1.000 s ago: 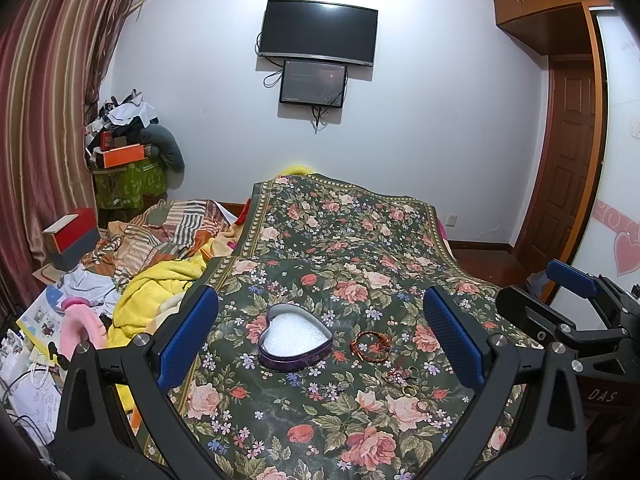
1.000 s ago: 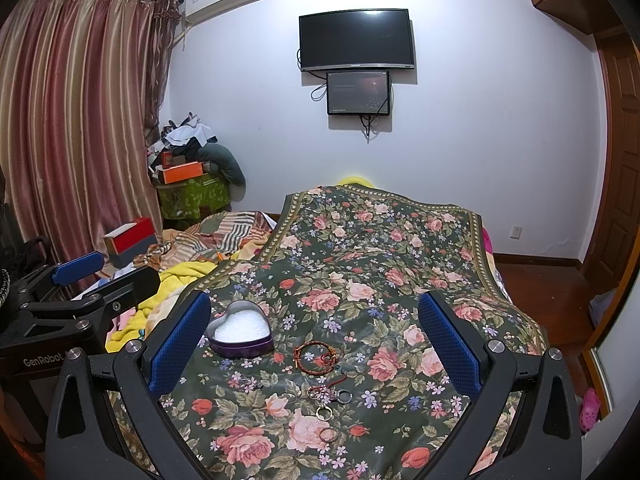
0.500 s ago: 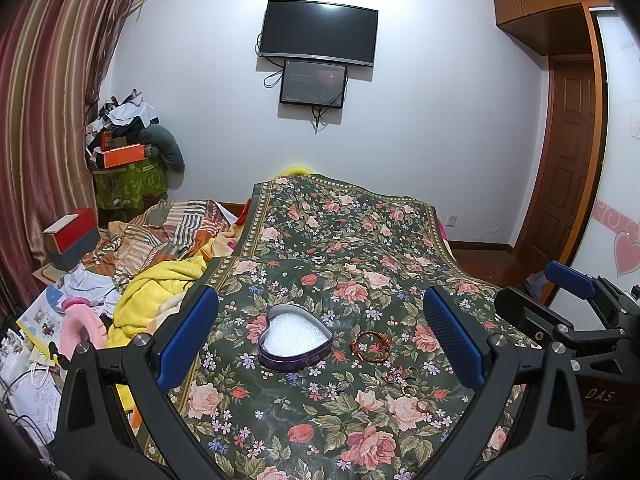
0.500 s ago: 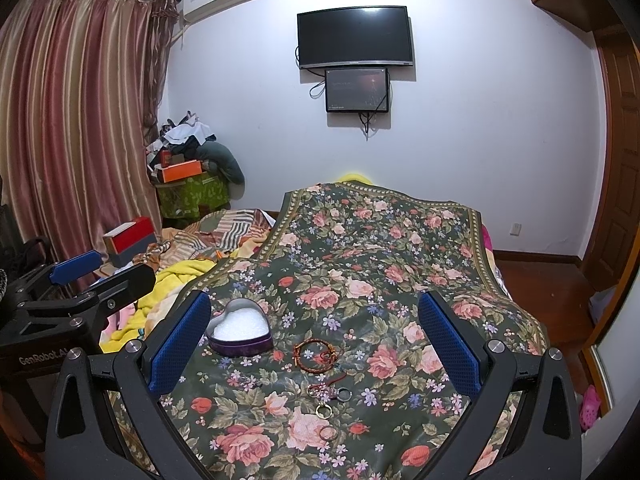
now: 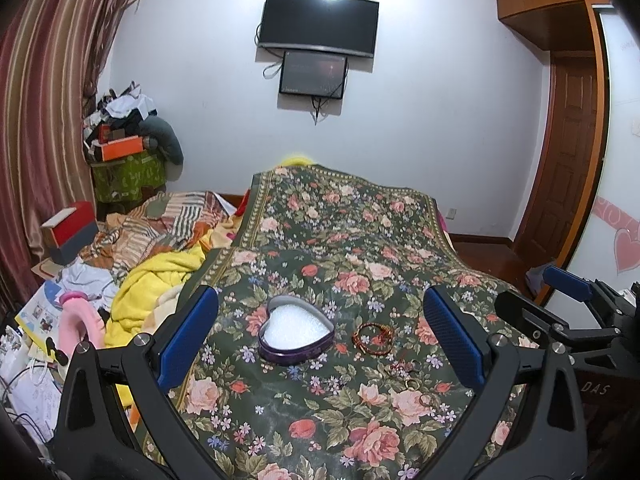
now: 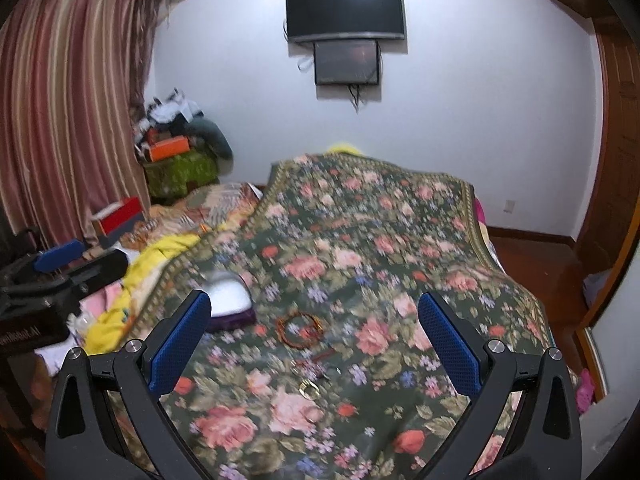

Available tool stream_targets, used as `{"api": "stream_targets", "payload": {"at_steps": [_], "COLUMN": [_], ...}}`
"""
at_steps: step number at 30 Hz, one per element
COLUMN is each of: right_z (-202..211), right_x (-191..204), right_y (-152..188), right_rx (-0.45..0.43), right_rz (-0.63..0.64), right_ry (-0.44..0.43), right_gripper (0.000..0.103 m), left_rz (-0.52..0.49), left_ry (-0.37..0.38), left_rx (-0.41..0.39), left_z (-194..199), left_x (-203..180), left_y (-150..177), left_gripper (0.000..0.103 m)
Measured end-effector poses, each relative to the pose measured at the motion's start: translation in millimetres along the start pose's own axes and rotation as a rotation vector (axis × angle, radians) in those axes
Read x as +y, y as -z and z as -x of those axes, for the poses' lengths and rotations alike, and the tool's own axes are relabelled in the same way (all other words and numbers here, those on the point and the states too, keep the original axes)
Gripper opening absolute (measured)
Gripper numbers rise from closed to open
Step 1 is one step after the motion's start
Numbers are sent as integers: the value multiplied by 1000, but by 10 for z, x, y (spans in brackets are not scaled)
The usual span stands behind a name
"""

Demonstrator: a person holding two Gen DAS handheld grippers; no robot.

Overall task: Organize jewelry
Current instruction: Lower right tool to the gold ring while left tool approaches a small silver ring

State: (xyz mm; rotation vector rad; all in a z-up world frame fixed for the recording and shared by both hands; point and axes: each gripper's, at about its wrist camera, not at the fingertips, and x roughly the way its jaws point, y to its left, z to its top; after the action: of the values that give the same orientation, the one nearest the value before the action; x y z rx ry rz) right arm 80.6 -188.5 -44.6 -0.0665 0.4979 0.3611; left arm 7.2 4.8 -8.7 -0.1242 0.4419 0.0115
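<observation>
A bedroom with white walls: a dark television (image 5: 318,24) hangs on the far wall with a smaller screen (image 5: 313,75) under it, striped curtains (image 5: 44,92) fall on the left, and a wooden door (image 5: 568,160) stands on the right. A bed fills the middle, covered by a dark green flowered bedspread (image 5: 344,240). Left of it lie a yellow blanket (image 5: 152,284), a striped cloth (image 5: 160,224) and a red box (image 5: 70,228).

On the bedspread sits a heart-shaped tin (image 5: 295,330), lid off, with a purple wall and white filling. Just right of it, apart from it, lies a reddish bead bracelet (image 5: 374,338). Nearer the camera and further right lie several small rings (image 5: 412,382), close together; their exact number is hard to tell.

The left tool (image 5: 320,338) hovers above the bedspread with its blue-padded fingers (image 5: 188,338) spread wide, holding nothing; the tin and bracelet show between them. The right tool (image 6: 314,340) is likewise spread wide and holds nothing. Its view is blurred, yet the bracelet (image 6: 300,329) and a gold ring (image 6: 309,389) show between its fingers, the tin (image 6: 228,300) beside its left finger. Each tool appears at the edge of the other's view.
</observation>
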Motion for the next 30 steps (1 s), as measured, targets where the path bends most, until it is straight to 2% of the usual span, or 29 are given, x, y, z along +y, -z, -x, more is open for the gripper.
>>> {"api": "stream_targets", "payload": {"at_steps": [4,9,13,15,17,21,23,30], "right_z": [-195,-377,-478,-531,-564,-679,-734,-903], "right_x": [-99,-224,-266,-280,-274,-235,-219,-189], "right_y": [164,405,551,609,645,693,713,776], "right_rx": [95,212,268,292,312,367,377,430], "right_rz": [5,5,7,2,-1,-7,-10,-30], "right_ry": [42,68,68,48,29,-29,-49,-108], "right_gripper": [103,102,101,96,87,77,69,58], "left_rz": [1,-18,-19,-24,-28,-28,-24,0], "left_ry": [0,-31,-6,1,9,33,45,100], "left_rx": [76,212,319,358,390,448,466,521], "left_z": [-160,-469,-705,-798,-861,-967,-1021,-1227], "left_x": [70,142,200,210,202,179,170,165], "left_y": [69,267,475,582,659,786,828,916], "left_gripper": [103,103,103,102,97,92,88,68]}}
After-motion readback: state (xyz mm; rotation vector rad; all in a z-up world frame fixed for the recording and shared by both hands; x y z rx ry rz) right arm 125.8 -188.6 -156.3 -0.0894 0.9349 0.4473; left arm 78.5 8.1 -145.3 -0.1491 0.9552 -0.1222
